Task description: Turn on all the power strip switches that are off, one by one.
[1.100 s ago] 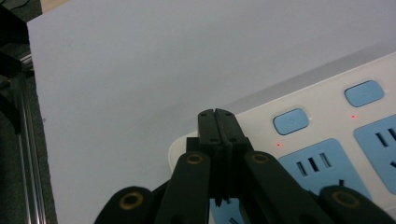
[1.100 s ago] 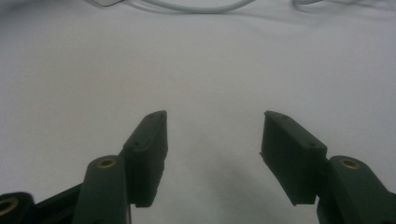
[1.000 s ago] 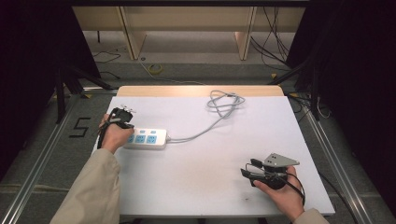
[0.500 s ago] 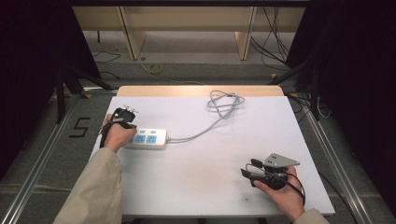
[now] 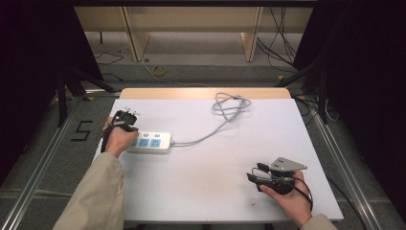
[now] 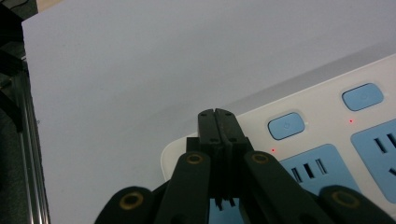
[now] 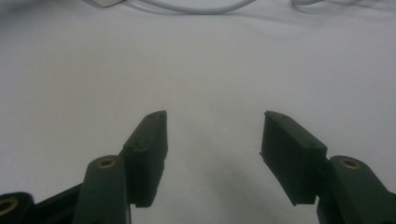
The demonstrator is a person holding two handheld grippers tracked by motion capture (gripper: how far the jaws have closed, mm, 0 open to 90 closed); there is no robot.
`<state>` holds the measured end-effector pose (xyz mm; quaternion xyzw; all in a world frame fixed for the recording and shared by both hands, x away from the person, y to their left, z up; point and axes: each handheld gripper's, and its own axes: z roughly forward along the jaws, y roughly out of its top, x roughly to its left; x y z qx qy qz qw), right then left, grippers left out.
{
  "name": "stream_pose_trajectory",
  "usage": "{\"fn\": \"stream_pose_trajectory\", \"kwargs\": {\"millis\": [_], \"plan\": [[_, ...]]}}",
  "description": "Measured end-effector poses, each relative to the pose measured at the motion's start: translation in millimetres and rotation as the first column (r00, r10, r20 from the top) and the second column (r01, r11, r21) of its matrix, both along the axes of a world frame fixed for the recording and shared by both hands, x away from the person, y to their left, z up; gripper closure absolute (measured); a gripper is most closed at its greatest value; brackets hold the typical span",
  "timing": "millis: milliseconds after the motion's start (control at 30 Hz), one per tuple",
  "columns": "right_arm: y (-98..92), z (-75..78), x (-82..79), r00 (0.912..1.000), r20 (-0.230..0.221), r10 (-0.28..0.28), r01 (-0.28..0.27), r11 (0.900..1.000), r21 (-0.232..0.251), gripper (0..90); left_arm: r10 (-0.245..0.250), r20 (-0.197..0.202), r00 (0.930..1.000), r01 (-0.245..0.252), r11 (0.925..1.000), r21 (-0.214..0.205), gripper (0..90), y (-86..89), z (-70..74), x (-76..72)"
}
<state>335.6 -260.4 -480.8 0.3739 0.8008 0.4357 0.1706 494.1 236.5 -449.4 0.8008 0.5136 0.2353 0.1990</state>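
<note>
My left tongs are pressed together, jaw against jaw, with nothing between them. Their tips sit over the end of the white power strip, at its rounded corner, just beside the first blue switch button. Whether the tips touch the casing I cannot tell. Small red lamps glow beside the buttons in the left gripper view.

The power strip lies flat on the left part of the white desk, near its left edge, blue sockets facing up. In the high view my left hand rests over the strip's left end. Its grey cable runs right and away across the desk to a loose coil near the far edge.

My right tongs are spread wide and hold nothing; bare desk shows between the jaws. In the high view my right hand holds them low at the desk's near right corner, pointing left, well apart from the strip.
</note>
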Motion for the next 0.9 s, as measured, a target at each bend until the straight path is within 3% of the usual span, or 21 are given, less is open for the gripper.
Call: {"fn": "stream_pose_trajectory", "kwargs": {"millis": [267,733,900], "plan": [[-0.7,0.3,-0.3,1.0000,0.003,0.004,-0.004,1.0000,0.003,41.7,0.015,-0.013,0.9998,-0.015,0.9995,-0.028,90.0,3.4,-0.6,0.2],[-0.4,1.3,-1.3,0.9999,0.009,0.007,-0.007,1.0000,0.002,41.7,0.000,-0.022,0.9997,-0.001,1.0000,-0.008,90.0,2.1,-2.9,0.7],[-0.7,1.7,-1.7,0.9999,0.013,0.008,-0.008,1.0000,0.004,41.7,-0.003,-0.009,1.0000,0.003,0.9999,-0.015,90.0,3.2,-3.7,-0.4]]}}
